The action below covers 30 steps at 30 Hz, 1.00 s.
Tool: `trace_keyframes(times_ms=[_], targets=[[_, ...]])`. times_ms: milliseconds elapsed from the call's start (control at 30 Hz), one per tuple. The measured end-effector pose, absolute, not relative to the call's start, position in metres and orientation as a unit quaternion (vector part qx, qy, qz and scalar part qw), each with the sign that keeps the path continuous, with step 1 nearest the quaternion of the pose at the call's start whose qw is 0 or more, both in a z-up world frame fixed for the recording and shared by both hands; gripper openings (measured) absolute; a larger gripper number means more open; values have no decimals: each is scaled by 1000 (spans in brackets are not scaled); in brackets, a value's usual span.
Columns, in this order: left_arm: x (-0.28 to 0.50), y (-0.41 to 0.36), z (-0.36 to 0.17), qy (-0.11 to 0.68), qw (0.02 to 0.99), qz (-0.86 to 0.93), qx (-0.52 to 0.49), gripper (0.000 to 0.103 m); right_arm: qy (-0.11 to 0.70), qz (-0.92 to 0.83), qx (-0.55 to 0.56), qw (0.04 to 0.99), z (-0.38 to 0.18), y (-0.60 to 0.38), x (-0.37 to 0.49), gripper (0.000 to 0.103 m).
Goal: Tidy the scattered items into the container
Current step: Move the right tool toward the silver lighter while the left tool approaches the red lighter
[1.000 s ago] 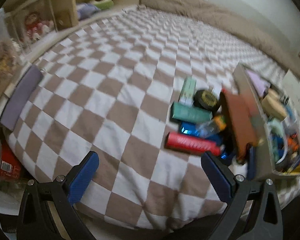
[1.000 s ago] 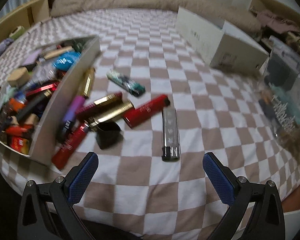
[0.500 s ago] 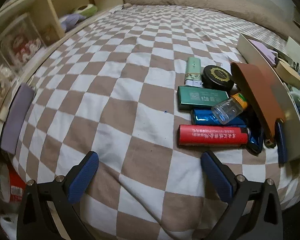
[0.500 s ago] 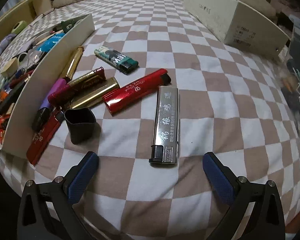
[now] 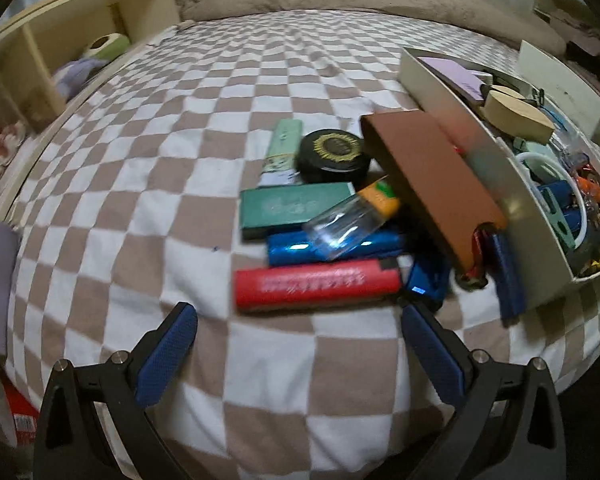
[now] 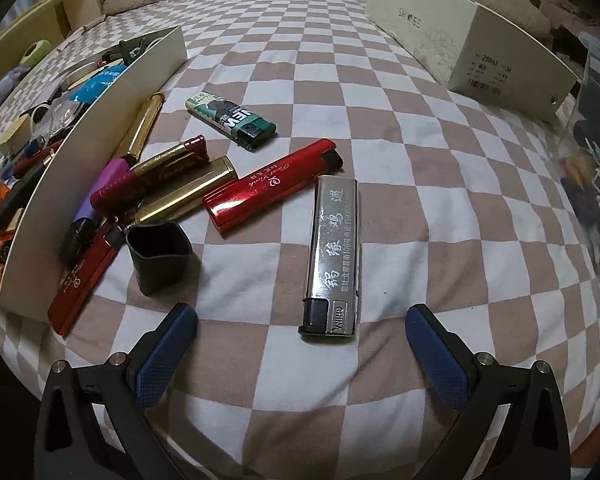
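Step in hand: lining up picks, nothing grabbed yet. Both claws stand wide and hold nothing.

Right gripper (image 6: 300,340) hovers low over the bed (image 6: 440,128), w/ the silver lighter (image 6: 334,256) lying lengthwise just ahead, its near end about between the fingertips. Left of it lie a black cap (image 6: 160,254), a red lighter (image 6: 274,184) and a gold tube (image 6: 184,196), piled against the outer wall of the box (image 6: 100,136), near the bed's front edge.

Left gripper (image 5: 300,340) faces the other side of the box (image 5: 496,184); a long red lighter (image 5: 316,284) lies crosswise just ahead, w/ a blue one (image 5: 332,246), a green case (image 5: 296,210) and a black round tin (image 5: 332,154) behind. View is blurred here, so the brown flat thing (image 5: 428,176) leaning on the box wall is prob. a case.

Next move calls for: right drops onto the silver lighter, closes across its narrow width, lifts over the wall into the box.
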<state>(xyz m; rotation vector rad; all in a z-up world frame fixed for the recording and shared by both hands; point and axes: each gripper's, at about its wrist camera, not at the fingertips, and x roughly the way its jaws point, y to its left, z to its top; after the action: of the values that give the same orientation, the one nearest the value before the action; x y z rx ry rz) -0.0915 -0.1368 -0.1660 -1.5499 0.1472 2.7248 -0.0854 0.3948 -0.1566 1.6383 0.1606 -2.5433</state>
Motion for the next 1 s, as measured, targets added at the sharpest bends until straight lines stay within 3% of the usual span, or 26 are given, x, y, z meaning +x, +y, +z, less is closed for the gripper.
trace_keyframes(times_ms=[300, 533, 833, 1000], targets=[[-97, -138, -168, 25, -6, 867, -497, 103, 35, -850, 524, 34, -153, 406, -76, 103], [-92, -149, -168, 16, -51, 869, -491, 103, -50, -857, 508, -63, -149, 455, -68, 103], [-86, -164, -167, -8, -91, 870, -484, 103, -83, -851, 489, -174, -146, 477, -65, 103], [-87, -159, -168, 7, -98, 869, -484, 103, 24, -858, 493, -144, -145, 434, -76, 103]])
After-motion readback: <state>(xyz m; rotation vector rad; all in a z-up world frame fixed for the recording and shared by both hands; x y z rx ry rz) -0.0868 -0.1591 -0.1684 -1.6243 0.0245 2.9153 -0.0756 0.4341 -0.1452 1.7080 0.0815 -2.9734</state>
